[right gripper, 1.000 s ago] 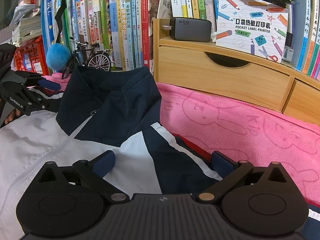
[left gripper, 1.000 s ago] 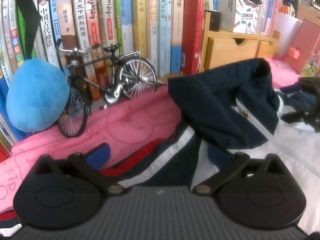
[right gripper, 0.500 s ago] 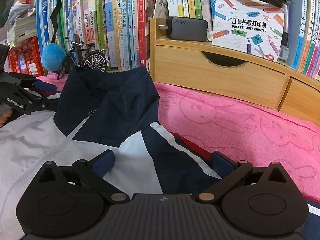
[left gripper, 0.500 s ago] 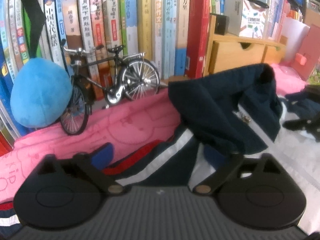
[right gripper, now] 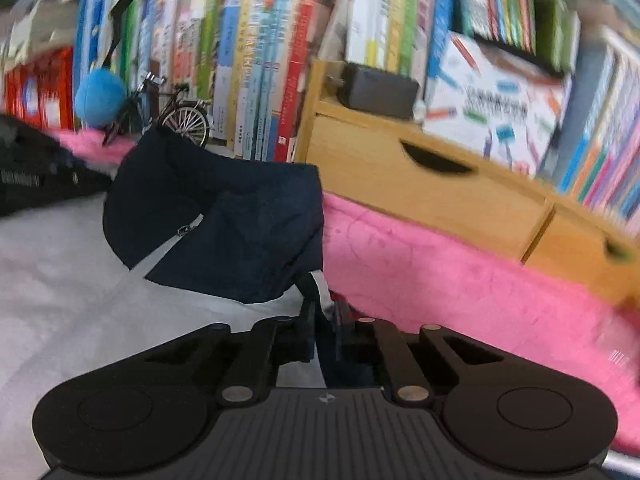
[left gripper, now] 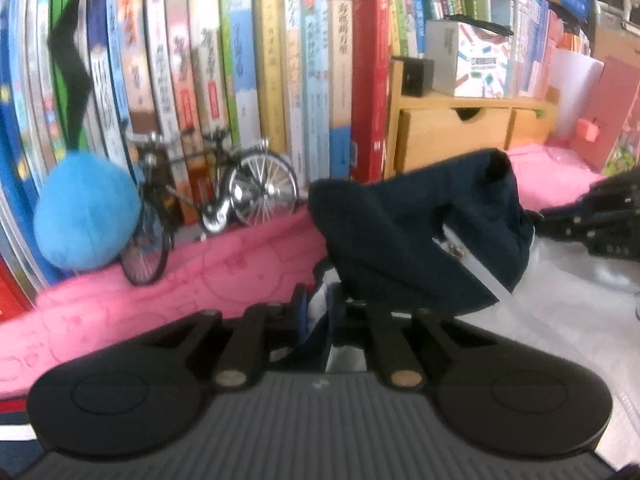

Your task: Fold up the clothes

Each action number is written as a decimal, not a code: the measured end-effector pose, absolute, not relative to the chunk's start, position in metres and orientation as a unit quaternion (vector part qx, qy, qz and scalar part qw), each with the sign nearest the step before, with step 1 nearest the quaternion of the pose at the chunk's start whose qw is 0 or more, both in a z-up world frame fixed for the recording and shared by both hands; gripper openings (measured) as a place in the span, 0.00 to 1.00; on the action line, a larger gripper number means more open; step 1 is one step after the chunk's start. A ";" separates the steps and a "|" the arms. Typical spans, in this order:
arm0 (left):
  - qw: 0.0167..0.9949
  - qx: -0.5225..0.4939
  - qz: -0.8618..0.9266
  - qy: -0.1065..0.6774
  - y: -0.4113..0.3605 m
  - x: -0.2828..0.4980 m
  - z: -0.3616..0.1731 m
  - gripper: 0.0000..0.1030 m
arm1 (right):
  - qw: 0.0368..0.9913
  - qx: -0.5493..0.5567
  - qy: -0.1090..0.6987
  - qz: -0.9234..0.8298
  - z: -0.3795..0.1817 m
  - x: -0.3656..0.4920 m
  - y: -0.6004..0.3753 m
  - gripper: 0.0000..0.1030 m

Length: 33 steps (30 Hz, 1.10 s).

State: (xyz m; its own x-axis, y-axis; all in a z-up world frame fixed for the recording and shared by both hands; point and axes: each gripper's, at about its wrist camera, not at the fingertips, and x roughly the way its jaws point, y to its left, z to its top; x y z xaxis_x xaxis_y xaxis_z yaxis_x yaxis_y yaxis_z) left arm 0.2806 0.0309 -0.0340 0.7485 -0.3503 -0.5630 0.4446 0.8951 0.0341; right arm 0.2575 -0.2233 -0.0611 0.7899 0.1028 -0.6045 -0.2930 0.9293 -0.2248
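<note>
Fabric is covering most of the pink towel point(right gripper: 460, 276) on the tabletop — a navy and white jacket point(right gripper: 60, 280) is lying spread there, collar point(left gripper: 408, 236) toward the row of books point(left gripper: 248, 76) and the wooden drawer unit point(right gripper: 420, 196). It is looking light, thin and limp, probably a little slick, so it is likely sagging wherever it is not supported; the shoulder seams on either side of the collar are looking like the sensible places to take hold. The left gripper point(left gripper: 316, 312) is sitting at the shoulder nearer the toy bicycle point(left gripper: 208, 200), its jaws closed tight on a pinch of navy and white cloth. The right gripper point(right gripper: 324, 316) is sitting at the other shoulder, beside the towel — its jaws are likewise pinching a fold of the jacket. The zipper pull point(right gripper: 183, 231) is resting below the collar, between the two grips.
</note>
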 end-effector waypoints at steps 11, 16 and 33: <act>0.936 0.086 -0.199 0.278 0.036 0.286 -0.021 0.06 | 0.925 -0.034 0.330 0.183 -0.025 0.299 -0.266 0.39; 0.920 0.039 -0.227 0.317 0.048 0.301 -0.032 0.15 | 0.899 -0.045 0.389 0.198 -0.052 0.301 -0.276 0.67; 0.958 0.076 -0.154 0.229 0.035 0.257 -0.009 0.04 | 0.921 -0.300 0.244 0.049 -0.043 0.253 -0.183 0.01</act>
